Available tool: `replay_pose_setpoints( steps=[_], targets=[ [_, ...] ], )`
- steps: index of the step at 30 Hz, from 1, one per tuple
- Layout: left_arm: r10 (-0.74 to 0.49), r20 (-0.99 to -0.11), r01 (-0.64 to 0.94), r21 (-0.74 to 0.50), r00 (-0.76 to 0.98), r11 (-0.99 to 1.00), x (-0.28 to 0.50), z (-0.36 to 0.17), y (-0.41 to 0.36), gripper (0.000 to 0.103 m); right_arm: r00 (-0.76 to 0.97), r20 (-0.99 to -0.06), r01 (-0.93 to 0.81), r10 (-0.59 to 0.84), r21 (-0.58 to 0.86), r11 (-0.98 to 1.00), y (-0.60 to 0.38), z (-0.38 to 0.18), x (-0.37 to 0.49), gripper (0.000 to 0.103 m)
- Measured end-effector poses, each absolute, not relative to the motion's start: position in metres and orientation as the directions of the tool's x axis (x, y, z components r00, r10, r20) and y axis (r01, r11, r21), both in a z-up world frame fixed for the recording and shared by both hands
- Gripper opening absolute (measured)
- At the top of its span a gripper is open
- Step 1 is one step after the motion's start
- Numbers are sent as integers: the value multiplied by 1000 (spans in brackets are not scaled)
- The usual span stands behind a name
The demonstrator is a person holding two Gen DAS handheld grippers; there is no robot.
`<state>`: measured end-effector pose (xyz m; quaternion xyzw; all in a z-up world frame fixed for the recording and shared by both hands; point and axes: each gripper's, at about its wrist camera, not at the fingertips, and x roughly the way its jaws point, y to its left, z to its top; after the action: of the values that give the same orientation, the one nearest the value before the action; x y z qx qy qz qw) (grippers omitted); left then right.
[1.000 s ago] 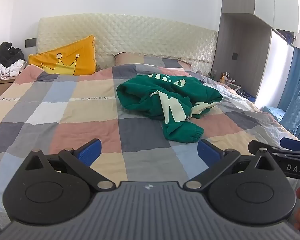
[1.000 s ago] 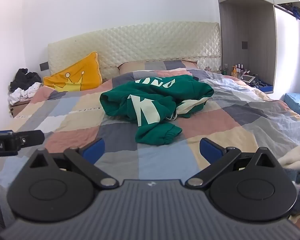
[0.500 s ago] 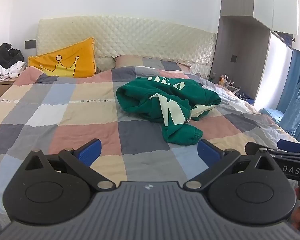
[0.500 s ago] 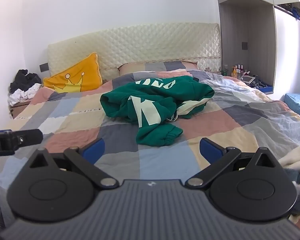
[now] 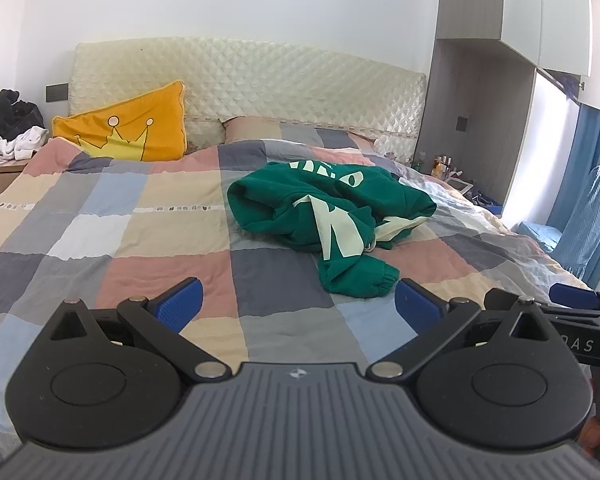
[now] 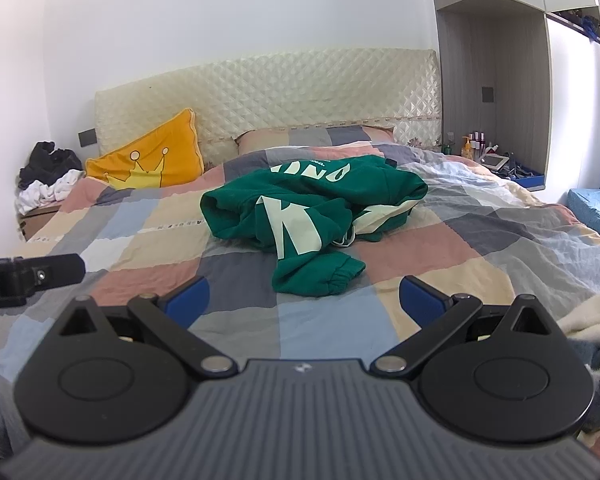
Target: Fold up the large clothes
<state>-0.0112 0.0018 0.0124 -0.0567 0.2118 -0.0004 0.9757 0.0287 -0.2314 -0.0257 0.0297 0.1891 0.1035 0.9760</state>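
Observation:
A green sweatshirt with pale lettering lies crumpled on the checked quilt, right of centre in the left wrist view [image 5: 328,208] and near the middle in the right wrist view [image 6: 308,212]. One cuffed sleeve [image 6: 328,276] hangs toward me. My left gripper [image 5: 298,304] is open and empty, above the quilt short of the sleeve. My right gripper [image 6: 304,300] is open and empty, just short of the same sleeve. The right gripper's side also shows at the right edge of the left wrist view [image 5: 572,312].
The checked quilt [image 5: 120,240] covers the bed. An orange crown pillow [image 5: 128,132] leans on the quilted headboard [image 5: 260,80]. A clothes pile [image 5: 8,132] sits on the left nightstand. Bottles stand on a shelf [image 6: 484,152] at right. A white fleece [image 6: 588,320] lies by my right gripper.
Both grippers have moved slightly forward toward the sweatshirt, which now looks a little larger and nearer. The jaws stay open. The sweatshirt has not moved.

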Motion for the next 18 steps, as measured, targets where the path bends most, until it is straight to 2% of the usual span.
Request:
replay_pose_setpoints(
  steps=[18],
  targets=[
    [-32,-424,-20,-117,905,993,-7,5,3,103,903,-370,-194,216,97,976,-229,-28,28,103]
  ],
)
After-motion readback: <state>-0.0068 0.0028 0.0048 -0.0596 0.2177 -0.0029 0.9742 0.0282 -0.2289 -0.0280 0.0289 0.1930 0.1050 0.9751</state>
